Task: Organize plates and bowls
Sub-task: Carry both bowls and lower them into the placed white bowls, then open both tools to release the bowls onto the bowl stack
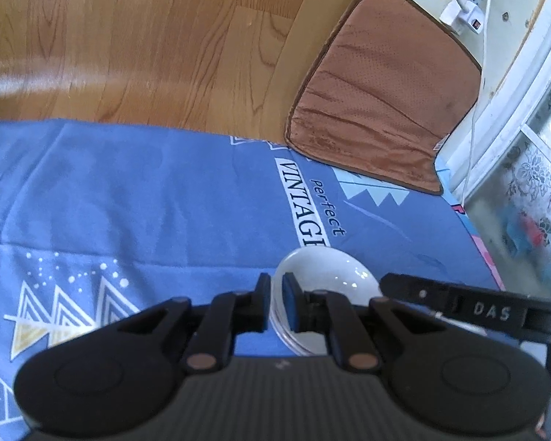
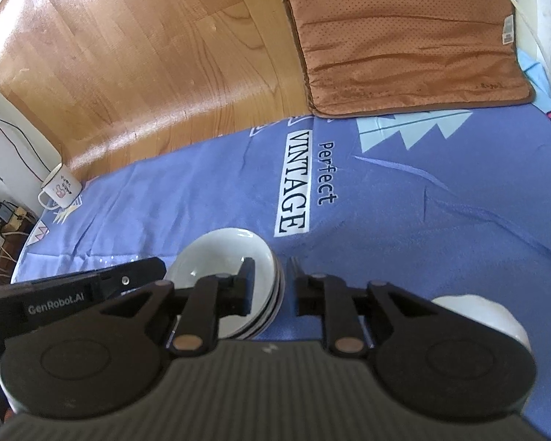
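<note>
A stack of white bowls (image 2: 216,257) rests on the blue cloth (image 2: 385,220). In the left wrist view it shows as a white bowl (image 1: 327,268). My left gripper (image 1: 277,303) is shut on the left rim of the bowl stack. My right gripper (image 2: 270,286) straddles the stack's right rim, its left finger inside the top bowl and its right finger outside; the jaws stand apart with a gap on each side of the rim. The other gripper's body shows in each view, as the right gripper (image 1: 477,308) and the left gripper (image 2: 73,290). Another white dish (image 2: 488,316) lies at lower right, partly hidden.
A brown seat cushion (image 1: 382,92) lies at the cloth's far edge on the wooden floor (image 1: 128,36). An enamel mug (image 2: 58,187) stands at the cloth's left corner. A power strip and cables (image 1: 470,3) lie by the wall; a glass cabinet (image 1: 532,202) is right.
</note>
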{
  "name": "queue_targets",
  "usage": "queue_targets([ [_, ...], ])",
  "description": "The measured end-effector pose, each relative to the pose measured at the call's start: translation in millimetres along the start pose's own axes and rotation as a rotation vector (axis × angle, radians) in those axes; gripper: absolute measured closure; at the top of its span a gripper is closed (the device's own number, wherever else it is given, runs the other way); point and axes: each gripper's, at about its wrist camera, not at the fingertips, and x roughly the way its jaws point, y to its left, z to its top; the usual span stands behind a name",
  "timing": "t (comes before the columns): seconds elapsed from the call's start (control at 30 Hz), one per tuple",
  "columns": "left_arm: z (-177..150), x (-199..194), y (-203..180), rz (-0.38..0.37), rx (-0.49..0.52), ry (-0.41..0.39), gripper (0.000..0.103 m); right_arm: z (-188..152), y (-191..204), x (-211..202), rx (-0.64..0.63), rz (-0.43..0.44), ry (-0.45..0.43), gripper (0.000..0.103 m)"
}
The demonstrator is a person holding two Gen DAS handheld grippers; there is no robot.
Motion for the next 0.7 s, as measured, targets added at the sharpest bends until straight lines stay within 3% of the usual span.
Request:
queue_targets([
  [0.3, -11, -17, 6, 0.091, 0.071, -0.091, 0.088, -21, 10, -28, -0.054, 0.014, -0.162, 0.078],
  [0.57, -18, -19, 12, 0.115, 0.092, -0.114, 0.08, -50, 18, -38, -0.054, 0.004, -0.318, 0.074],
  [0.7, -19, -20, 15, 0.118, 0.093, -0.117, 0.076, -57, 20, -41, -0.064, -0.029, -0.369, 0.064],
])
